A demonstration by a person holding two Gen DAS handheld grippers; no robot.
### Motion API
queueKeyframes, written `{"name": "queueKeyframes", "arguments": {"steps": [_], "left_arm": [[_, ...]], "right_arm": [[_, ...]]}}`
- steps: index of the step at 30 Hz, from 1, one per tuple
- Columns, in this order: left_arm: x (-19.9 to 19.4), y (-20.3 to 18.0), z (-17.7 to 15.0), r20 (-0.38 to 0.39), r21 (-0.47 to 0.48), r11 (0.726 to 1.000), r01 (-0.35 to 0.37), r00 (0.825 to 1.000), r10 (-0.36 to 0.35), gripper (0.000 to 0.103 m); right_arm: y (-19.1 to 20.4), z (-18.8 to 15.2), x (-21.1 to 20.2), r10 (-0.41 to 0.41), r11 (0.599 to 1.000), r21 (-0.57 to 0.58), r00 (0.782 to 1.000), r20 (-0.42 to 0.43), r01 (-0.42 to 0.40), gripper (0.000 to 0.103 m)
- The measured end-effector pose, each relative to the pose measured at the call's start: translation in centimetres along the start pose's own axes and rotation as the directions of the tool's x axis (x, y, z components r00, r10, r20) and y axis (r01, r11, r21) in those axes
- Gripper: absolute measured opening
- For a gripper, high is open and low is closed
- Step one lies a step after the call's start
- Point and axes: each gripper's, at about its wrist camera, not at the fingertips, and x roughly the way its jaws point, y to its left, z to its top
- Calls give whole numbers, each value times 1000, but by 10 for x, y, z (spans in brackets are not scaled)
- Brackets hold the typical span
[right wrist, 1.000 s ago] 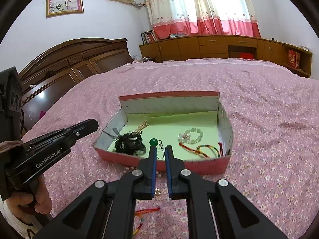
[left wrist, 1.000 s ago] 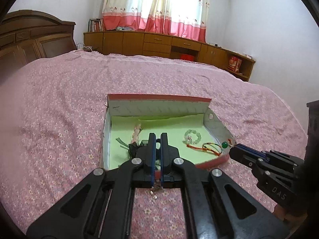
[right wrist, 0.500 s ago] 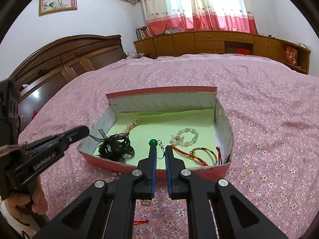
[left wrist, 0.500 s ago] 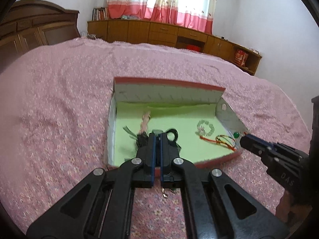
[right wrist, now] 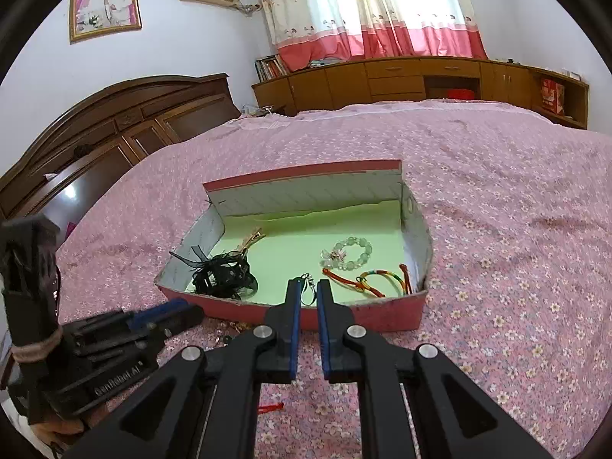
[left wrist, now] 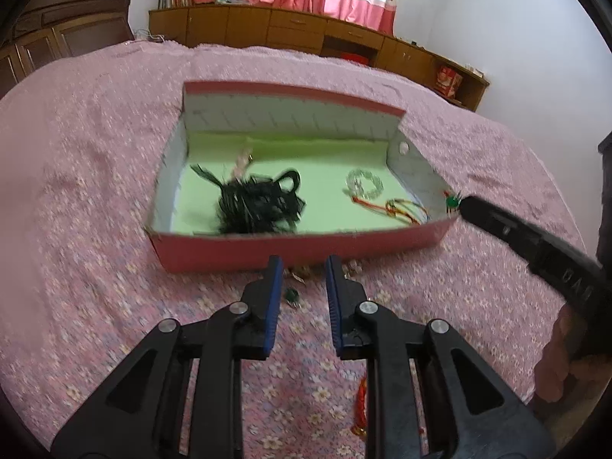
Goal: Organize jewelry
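Note:
A red box (left wrist: 306, 246) lined in green lies on the pink bedspread. Inside are a black ribbon hairpiece (left wrist: 256, 202), a pale bead bracelet (left wrist: 365, 183) and a red and multicolour cord bracelet (left wrist: 405, 208). My left gripper (left wrist: 302, 277) is low over the bed just in front of the box, its jaws opening and holding nothing. Small earrings (left wrist: 292, 296) and gold bits lie on the cover between and ahead of its fingers. My right gripper (right wrist: 306, 287) is shut on a pendant with a green bead (left wrist: 452, 201), held over the box's near right corner.
A red tassel cord (left wrist: 361, 401) lies on the bedspread near me. A wooden headboard (right wrist: 114, 122) stands at the left and low wooden cabinets (right wrist: 420, 76) line the far wall. A person's hand (left wrist: 554, 363) holds the right gripper's handle.
My left gripper has sunk toward the bed in front of the box and tipped down, and its jaws have parted. The right gripper still holds the pendant in about the same place.

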Motion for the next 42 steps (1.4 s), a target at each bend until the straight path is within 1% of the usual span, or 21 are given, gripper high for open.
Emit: {"name": "queueKeyframes", "arguments": {"steps": [10, 13, 17, 21, 26, 29, 33, 37, 42], "left_arm": [[22, -8, -16, -68, 19, 1000, 23, 997, -22, 12], [28, -8, -18, -86, 21, 1000, 2, 996, 0, 10], [35, -2, -21, -102, 7, 999, -48, 994, 48, 10], [38, 2, -22, -108, -1, 998, -62, 992, 61, 10], [45, 0, -21, -108, 15, 998, -63, 992, 64, 10], [54, -2, -18, -110, 21, 998, -64, 992, 66, 1], [54, -3, -18, -104, 31, 998, -56, 993, 59, 0], [42, -2, -20, -94, 15, 999, -28, 995, 29, 0], [23, -7, -17, -55, 12, 1000, -6, 998, 7, 0]], "right_arm": [[-13, -8, -16, 5, 999, 35, 1000, 8, -5, 10], [-17, -10, -18, 5, 999, 46, 1000, 11, -5, 10], [-21, -13, -18, 9, 998, 60, 1000, 10, -9, 10], [-25, -16, -19, 13, 997, 72, 1000, 9, -14, 10], [-28, -17, -18, 16, 996, 82, 1000, 7, -16, 10], [-28, -17, -19, 18, 996, 83, 1000, 5, -18, 10], [-28, -18, -20, 18, 997, 81, 1000, 4, -18, 10], [-27, -19, -21, 18, 997, 79, 1000, 5, -18, 10], [-25, -20, -22, 16, 997, 70, 1000, 7, -16, 10]]}}
